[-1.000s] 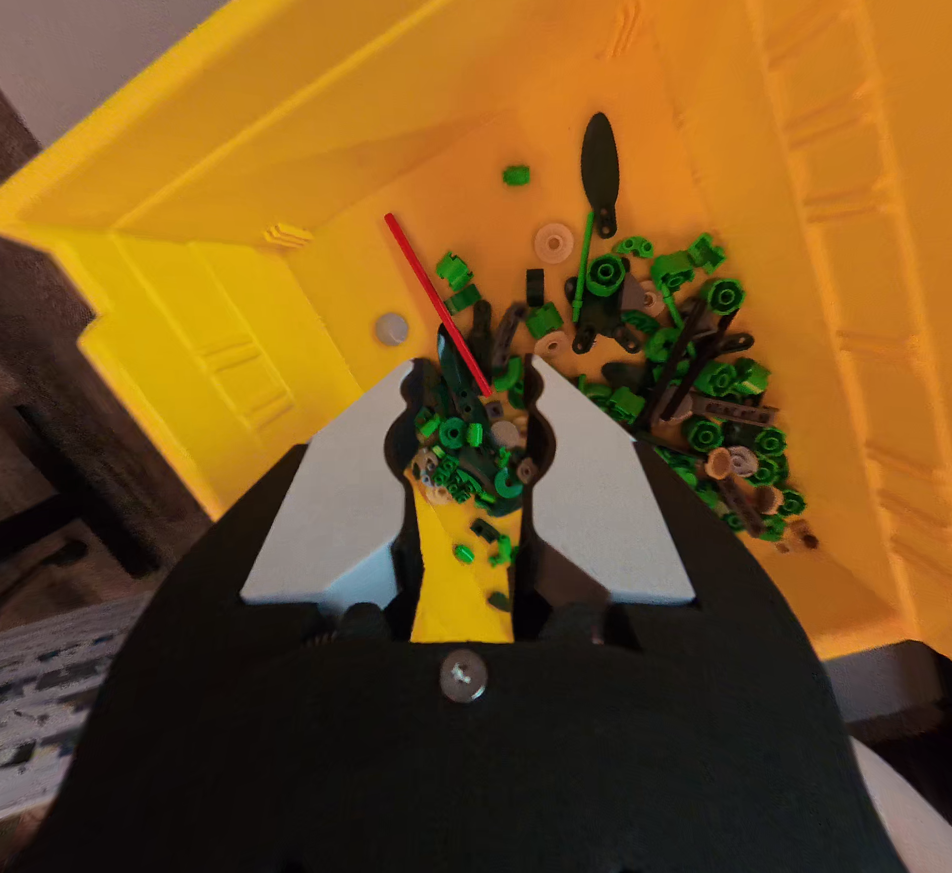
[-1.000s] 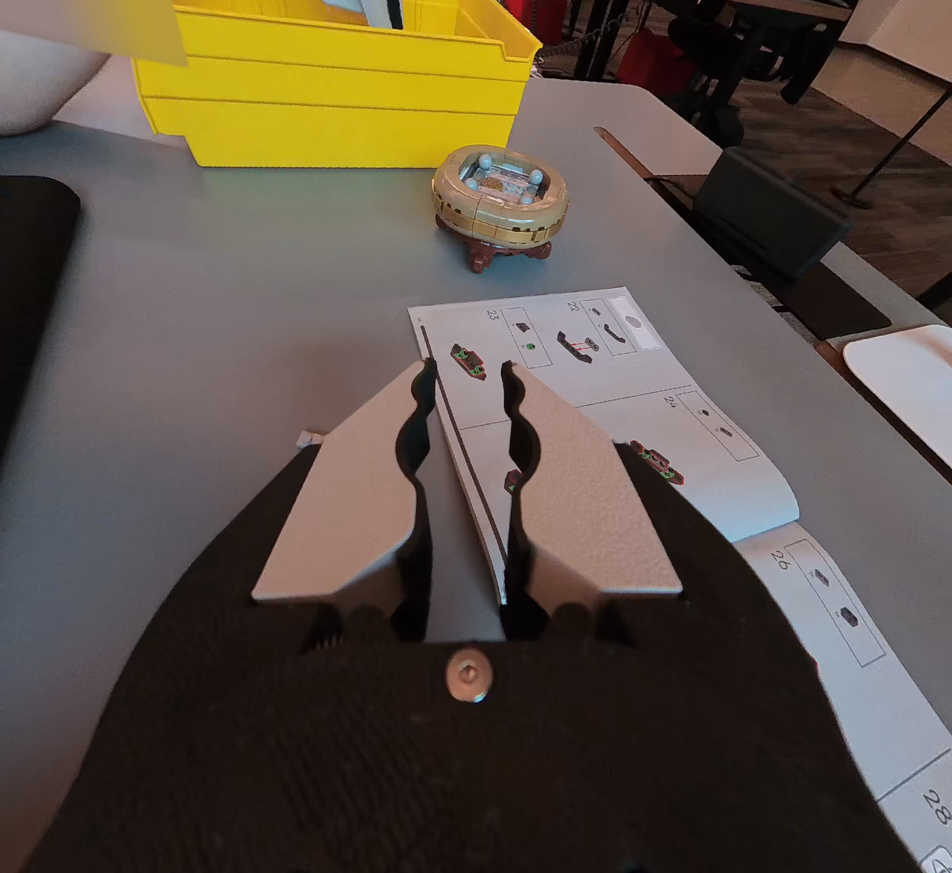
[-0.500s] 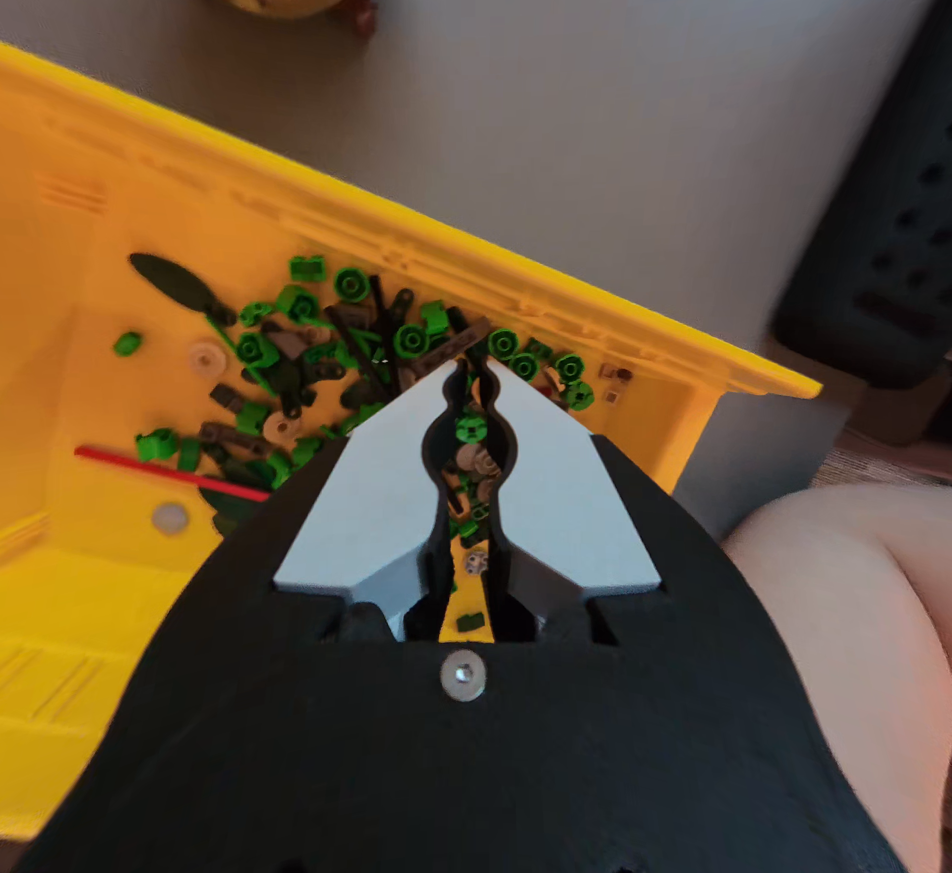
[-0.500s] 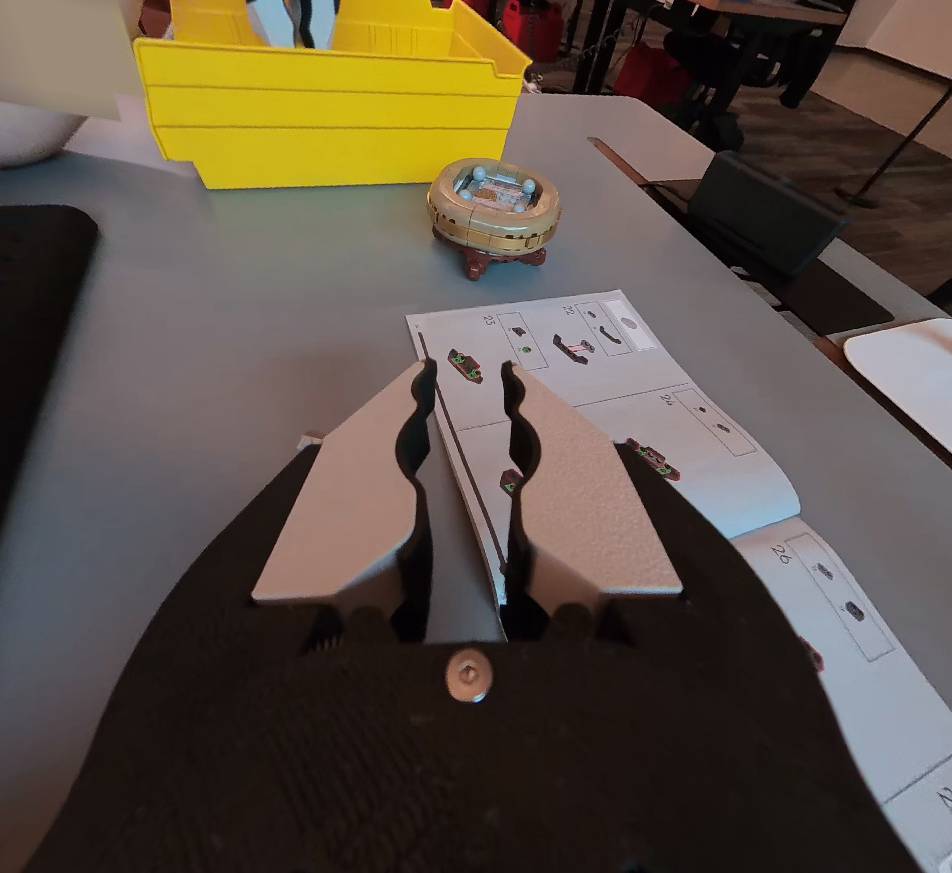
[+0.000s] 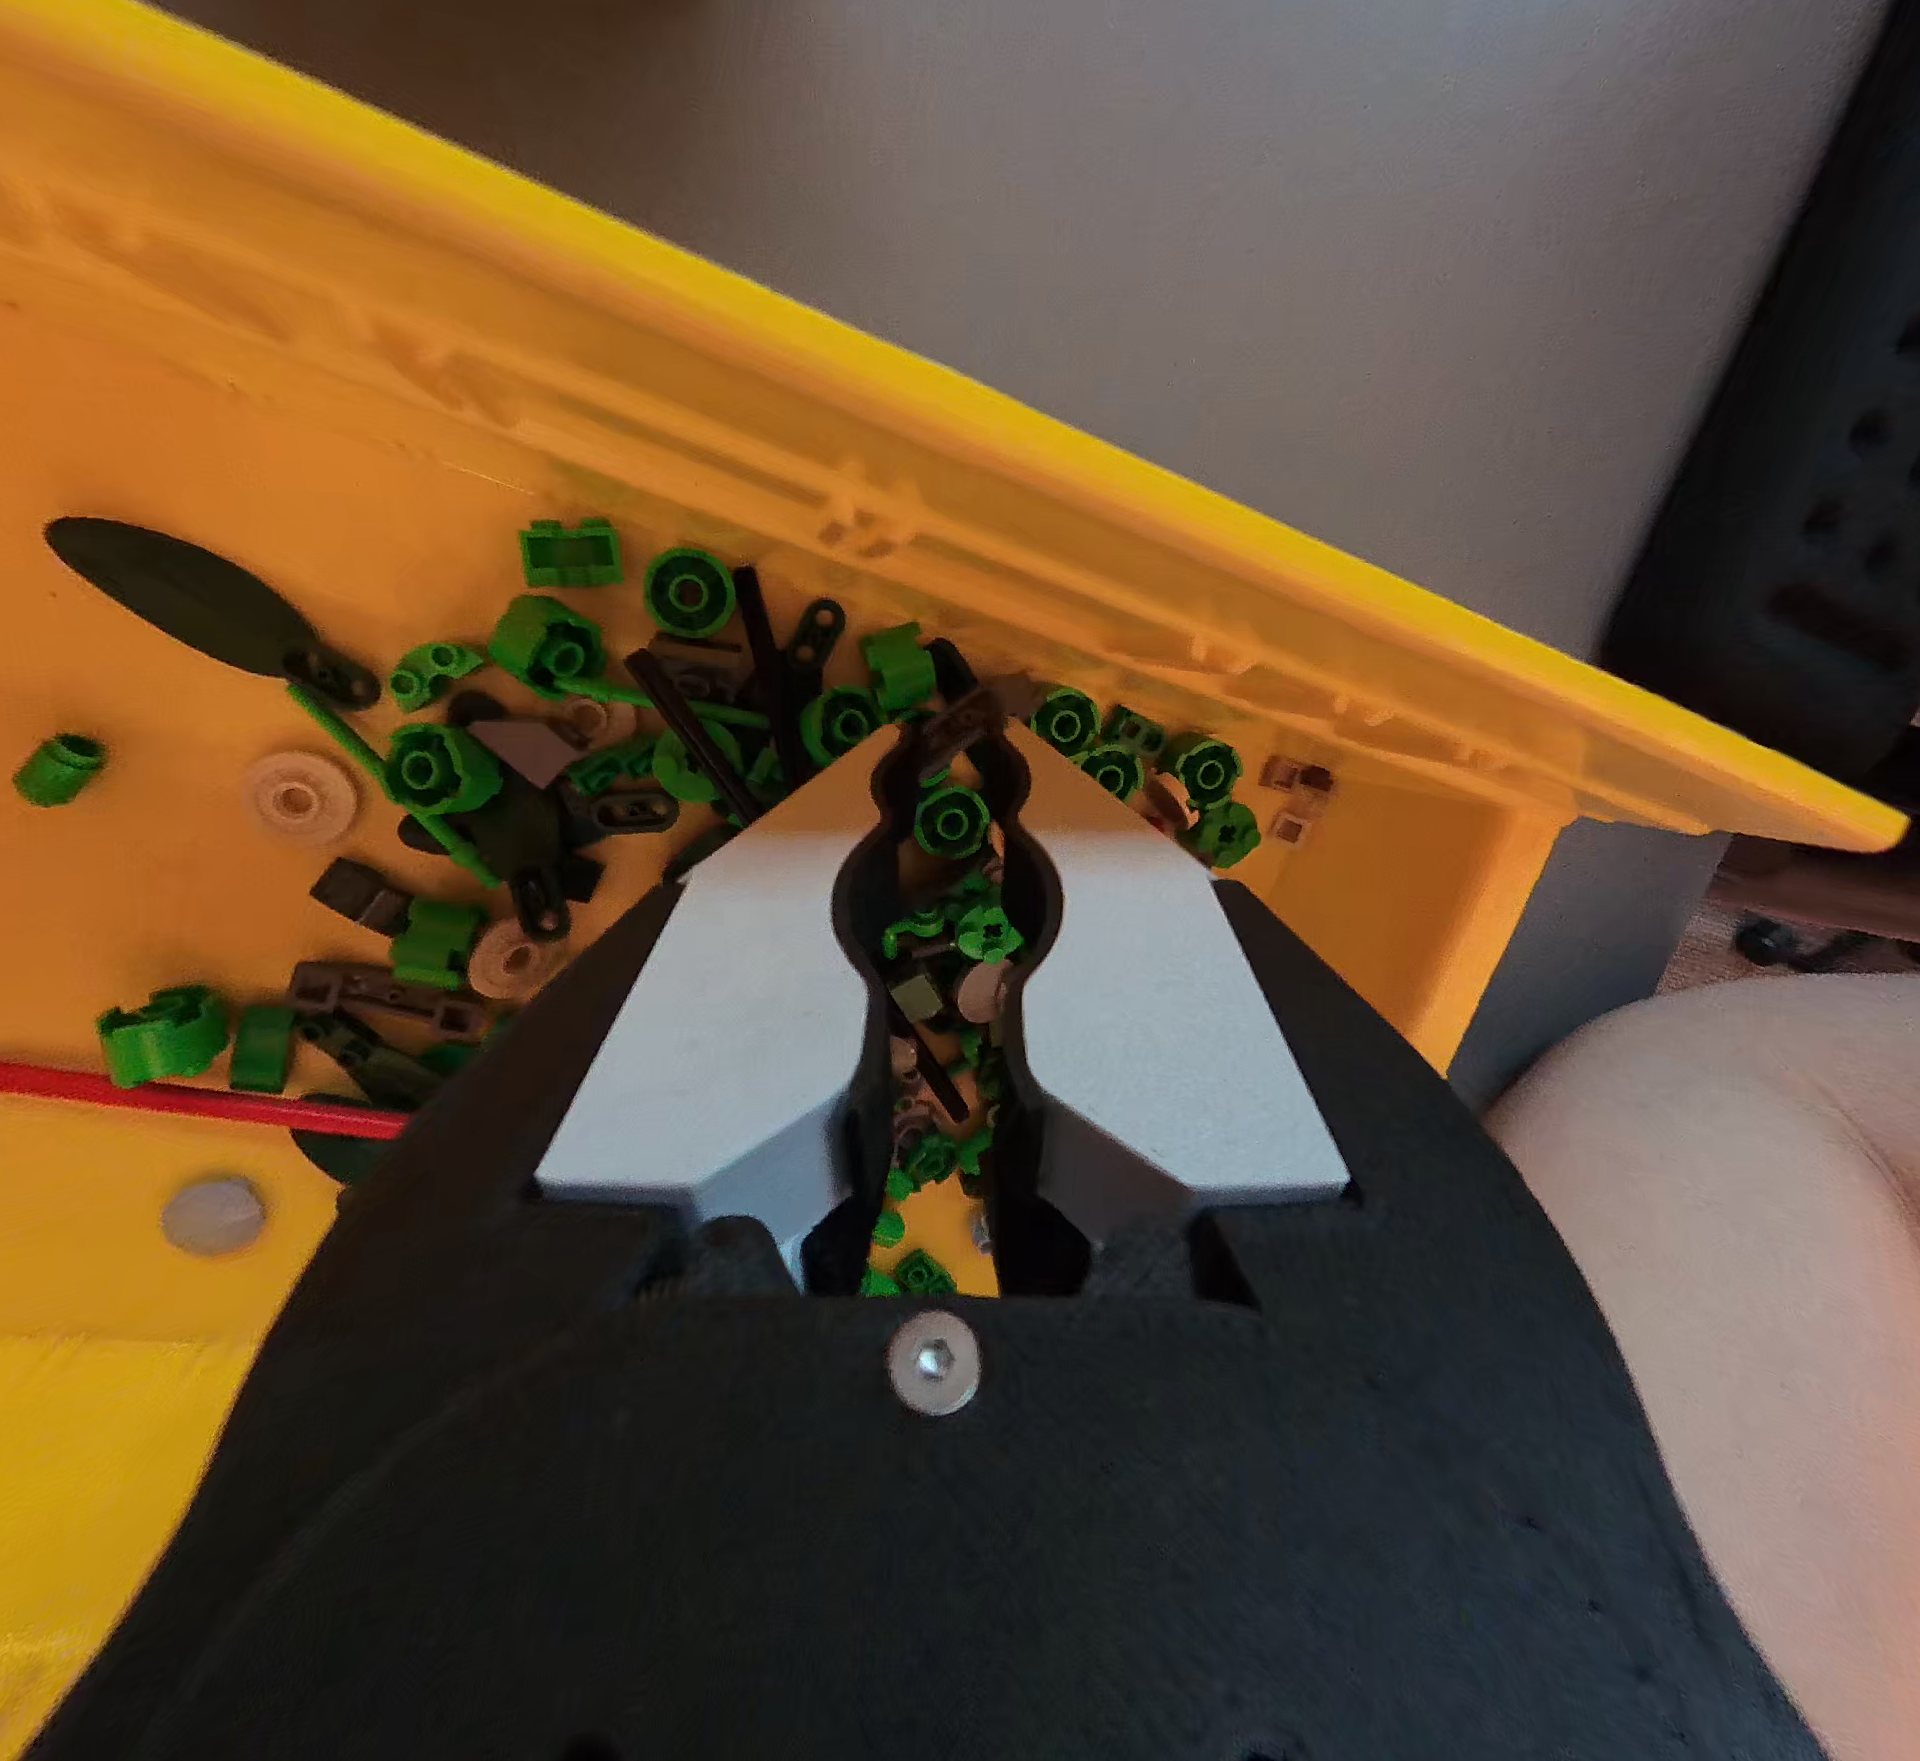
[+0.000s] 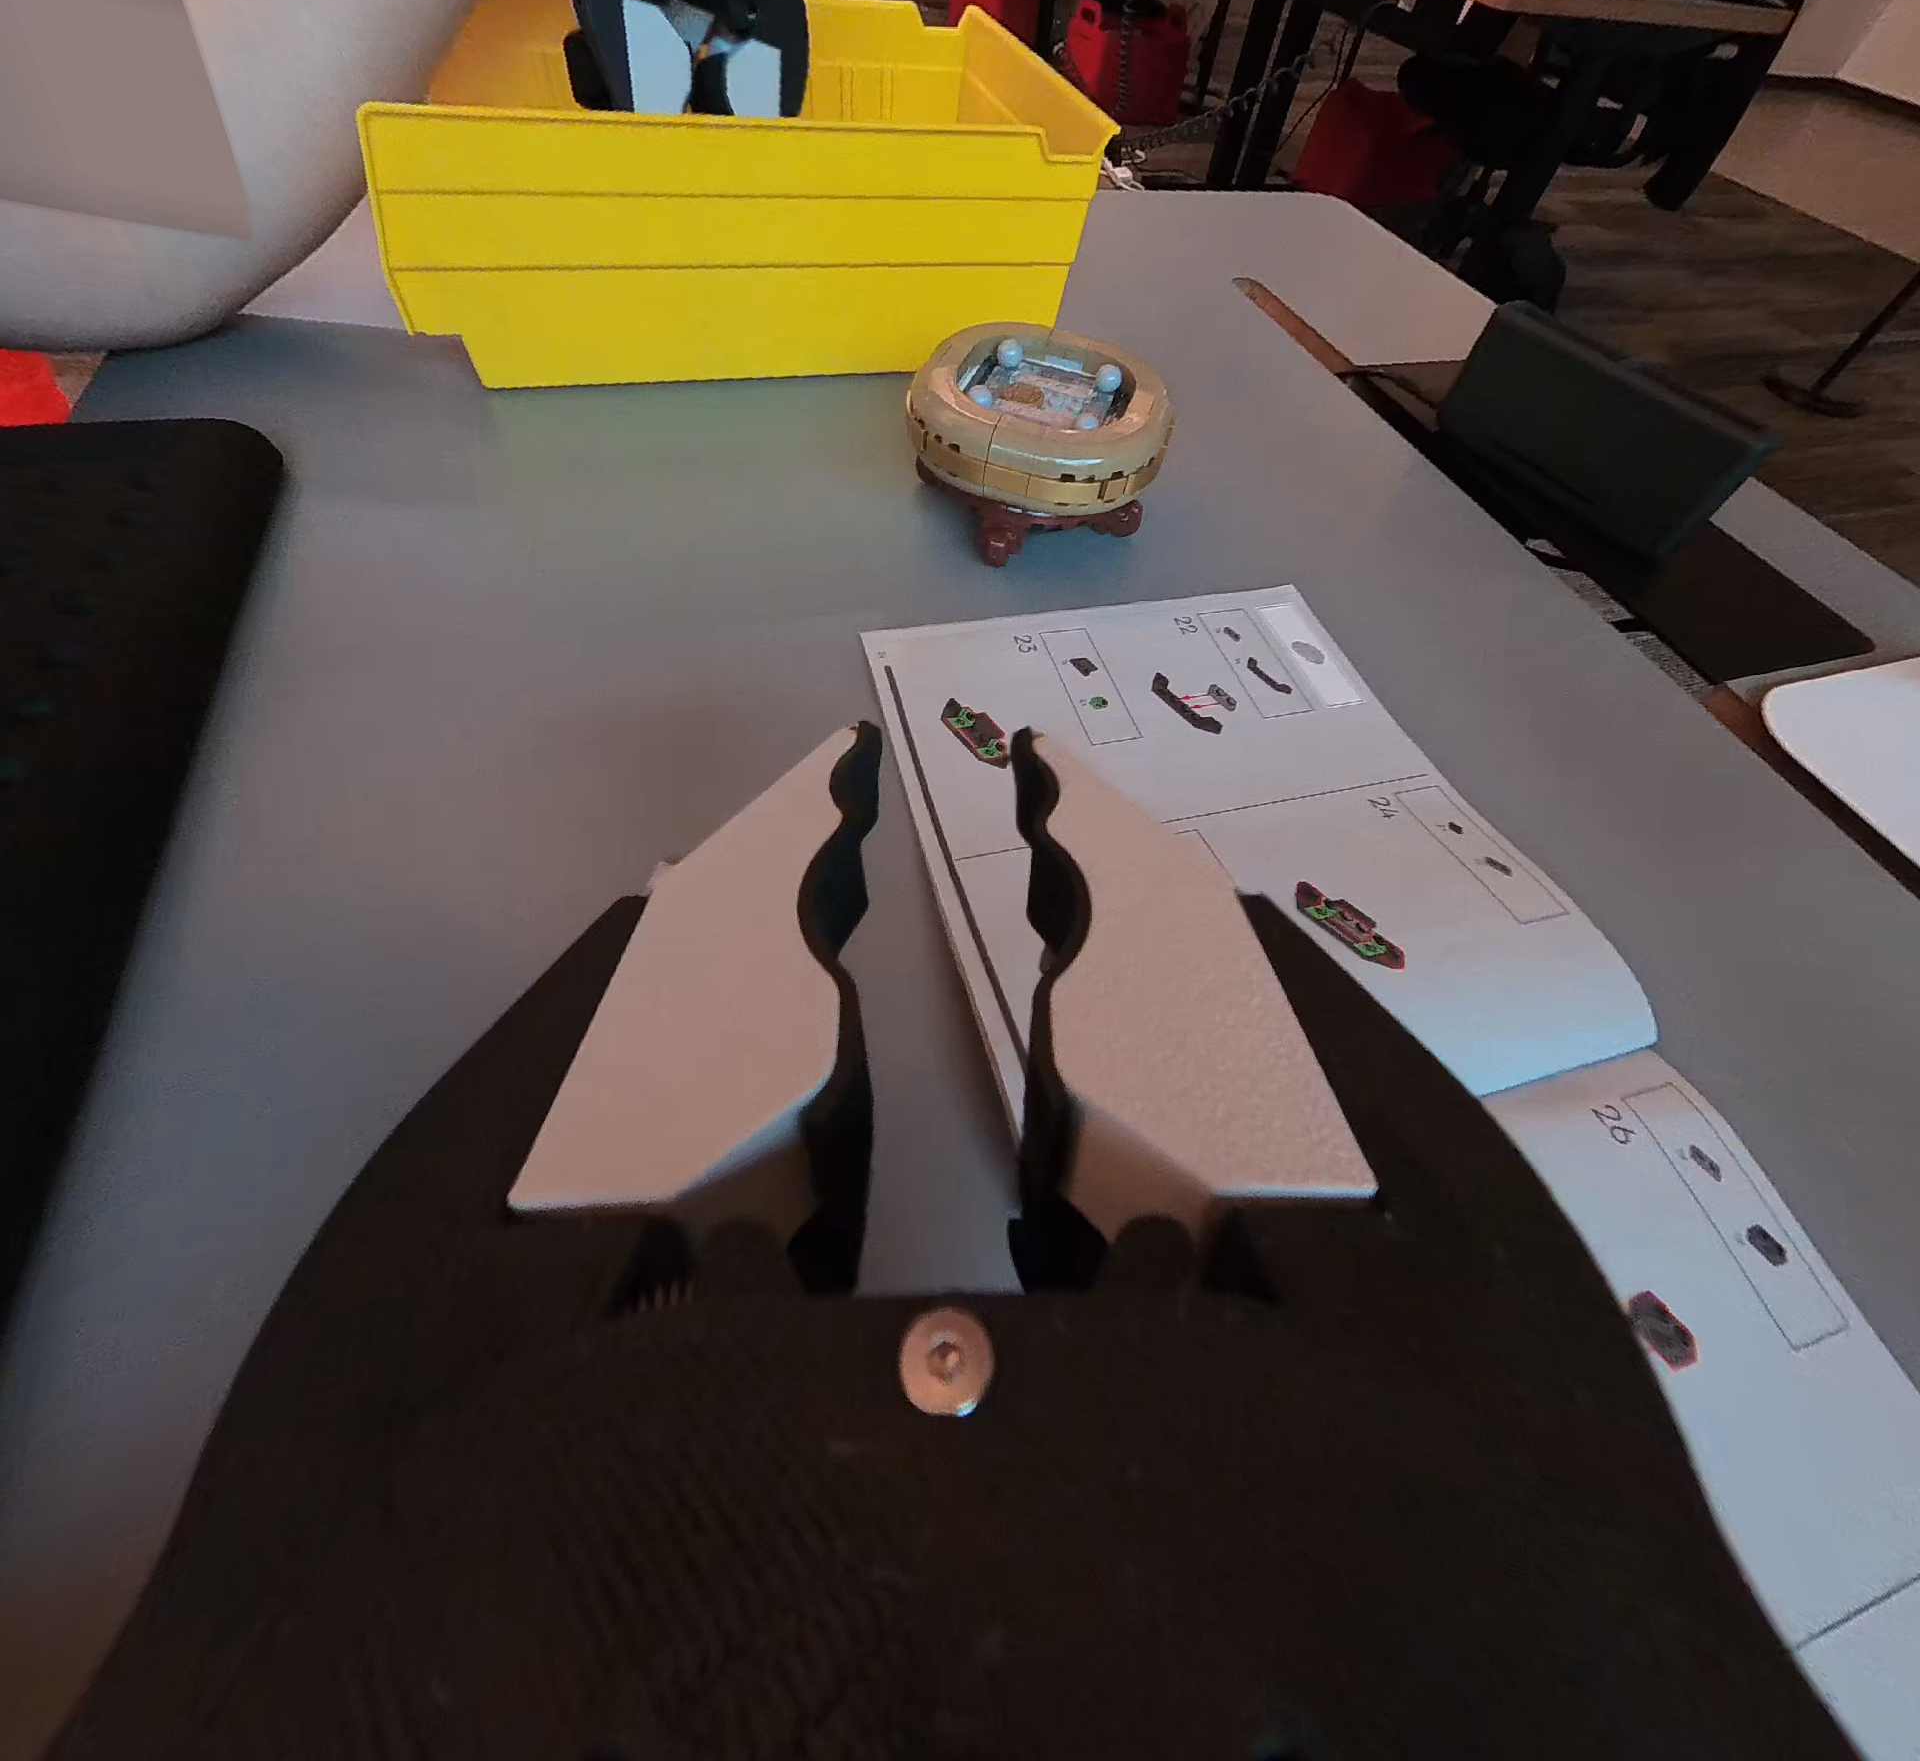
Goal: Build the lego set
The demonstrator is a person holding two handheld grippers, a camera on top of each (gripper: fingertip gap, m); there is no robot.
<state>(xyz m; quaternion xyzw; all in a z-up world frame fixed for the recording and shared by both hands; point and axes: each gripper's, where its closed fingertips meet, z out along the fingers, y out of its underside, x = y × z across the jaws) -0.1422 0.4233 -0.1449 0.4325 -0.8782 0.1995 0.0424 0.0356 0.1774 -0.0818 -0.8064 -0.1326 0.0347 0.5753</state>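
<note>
Narrowing over the parts pile, the left gripper (image 5: 948,735) is pointing down into the yellow bin (image 5: 1039,506), its fingers now drawn to a slim gap where a second ago they were standing clearly wider apart over a different patch of the bin floor. Between the tips a dark grey piece (image 5: 961,724) is sitting right at the pinch point, though whether it is actually clamped cannot be told; a green round stud (image 5: 951,820) is showing in the gap just behind it. Around them the loose green and dark pieces are lying heaped against the bin's near wall, with a red rod (image 5: 197,1093) and a black leaf-shaped piece (image 5: 177,589) farther off. Judging by the closing and the swing toward this wall, a pick is being attempted. The right gripper (image 6: 945,740) is hovering part-open and empty above the open instruction booklet (image 6: 1247,776) on the grey table (image 6: 571,620), much as before. Beyond it, the tan round model on its brown base (image 6: 1039,433) is waiting just beside the bin, apparently for the next part.
</note>
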